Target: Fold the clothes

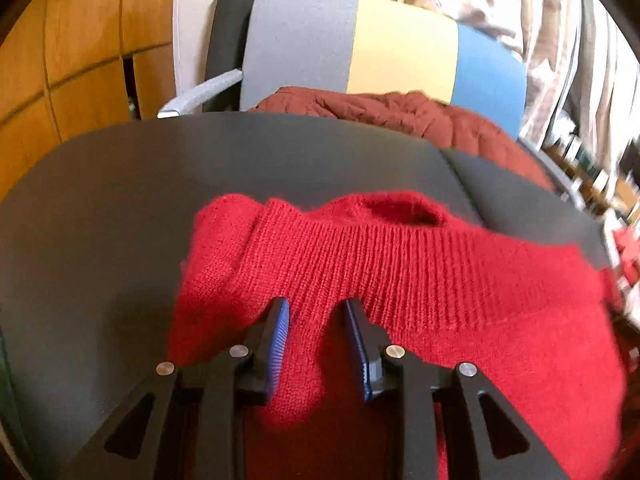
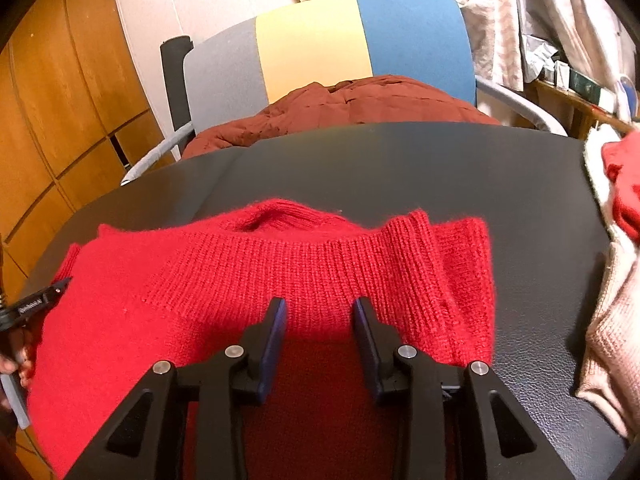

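A bright red knitted sweater point(image 1: 400, 264) lies folded on the black table point(image 1: 120, 200), its ribbed hem across the top and the neck opening at the far edge. My left gripper point(image 1: 316, 308) hovers over the sweater's left part, open, with the knit showing in the gap and its blue pads not pressing. In the right wrist view the same sweater point(image 2: 280, 264) spreads over the table point(image 2: 400, 168). My right gripper point(image 2: 320, 306) is open above its ribbed hem. Part of the left gripper's body point(image 2: 36, 304) shows at the left edge, held by a hand.
Behind the table stands a chair point(image 2: 312, 48) with a grey, yellow and blue back and a dark red jacket point(image 2: 340, 108) on its seat. A pile of cream and red clothes point(image 2: 612, 280) lies on the table's right side. A wooden cabinet point(image 1: 60, 60) is at the left.
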A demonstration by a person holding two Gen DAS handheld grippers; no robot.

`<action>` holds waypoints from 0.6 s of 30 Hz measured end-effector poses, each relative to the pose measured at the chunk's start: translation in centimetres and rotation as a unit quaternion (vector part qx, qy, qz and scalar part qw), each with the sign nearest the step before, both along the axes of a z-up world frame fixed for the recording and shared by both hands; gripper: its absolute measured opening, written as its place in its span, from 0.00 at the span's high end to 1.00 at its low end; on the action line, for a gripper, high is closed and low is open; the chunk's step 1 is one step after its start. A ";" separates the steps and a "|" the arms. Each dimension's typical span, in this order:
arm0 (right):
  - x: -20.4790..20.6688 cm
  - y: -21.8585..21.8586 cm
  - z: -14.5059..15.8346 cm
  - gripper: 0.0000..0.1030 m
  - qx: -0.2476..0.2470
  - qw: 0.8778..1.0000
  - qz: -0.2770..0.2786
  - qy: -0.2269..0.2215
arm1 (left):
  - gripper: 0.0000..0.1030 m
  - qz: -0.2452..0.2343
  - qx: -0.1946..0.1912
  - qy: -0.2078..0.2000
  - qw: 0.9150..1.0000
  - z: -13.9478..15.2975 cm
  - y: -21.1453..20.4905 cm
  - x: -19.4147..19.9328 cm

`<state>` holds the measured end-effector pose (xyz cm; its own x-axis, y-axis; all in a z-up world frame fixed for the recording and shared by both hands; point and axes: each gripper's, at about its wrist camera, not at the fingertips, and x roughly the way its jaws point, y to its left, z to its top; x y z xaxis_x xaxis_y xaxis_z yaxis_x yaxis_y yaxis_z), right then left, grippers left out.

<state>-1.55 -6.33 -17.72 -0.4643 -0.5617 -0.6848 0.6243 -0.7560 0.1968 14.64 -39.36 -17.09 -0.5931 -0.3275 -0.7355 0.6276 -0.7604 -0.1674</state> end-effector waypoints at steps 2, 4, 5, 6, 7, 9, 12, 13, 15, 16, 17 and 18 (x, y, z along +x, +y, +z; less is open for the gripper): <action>0.0 0.1 0.0 0.64 -0.004 1.000 0.001 -0.002 | 0.70 0.009 0.022 0.016 1.000 0.6 -0.7 1.4; 0.0 0.2 0.0 0.64 -0.005 1.000 0.002 -0.004 | 0.59 0.018 0.045 0.031 0.998 1.3 -1.5 2.8; 0.0 0.2 0.0 0.64 -0.006 1.000 0.002 -0.004 | 0.58 0.022 0.054 0.038 0.998 1.6 -1.8 3.5; 0.0 0.2 0.0 0.64 -0.006 1.000 0.002 -0.004 | 0.57 0.025 0.058 0.042 0.997 2.0 -2.2 4.3; -0.1 0.2 -0.1 0.64 -0.006 1.000 0.002 -0.004 | 0.52 0.026 0.062 0.040 0.997 2.3 -2.6 5.1; -0.1 0.3 -0.1 0.64 -0.007 1.000 0.003 -0.005 | 0.47 0.022 0.075 0.032 0.996 2.4 -3.3 5.9; 0.0 0.3 0.0 0.64 -0.008 1.000 0.003 -0.005 | 0.45 0.011 0.107 0.014 0.994 2.0 -4.6 6.1; 0.1 0.3 0.0 0.63 -0.008 1.000 0.003 -0.005 | 0.45 0.007 0.116 0.008 0.993 1.7 -5.0 6.0; 0.1 0.3 0.0 0.63 -0.010 1.000 0.004 -0.006 | 0.45 0.000 0.123 -0.005 0.992 1.1 -5.6 5.4; 0.1 0.3 0.0 0.62 -0.011 1.000 0.005 -0.007 | 0.45 -0.006 0.130 -0.013 0.991 0.7 -5.9 4.8; 0.1 0.3 0.0 0.62 -0.013 1.000 0.005 -0.008 | 0.45 -0.011 0.140 -0.020 0.990 0.2 -6.2 4.4; 0.0 0.3 0.0 0.62 -0.014 1.000 0.005 -0.009 | 0.45 -0.012 0.154 -0.026 0.988 -0.5 -6.6 4.0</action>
<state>-1.52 -5.98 -17.76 -0.4463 -0.5856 -0.6767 0.6288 -0.7432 0.2285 18.60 -45.93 -17.55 -0.5558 -0.0696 -0.8284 0.6248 -0.6924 -0.3609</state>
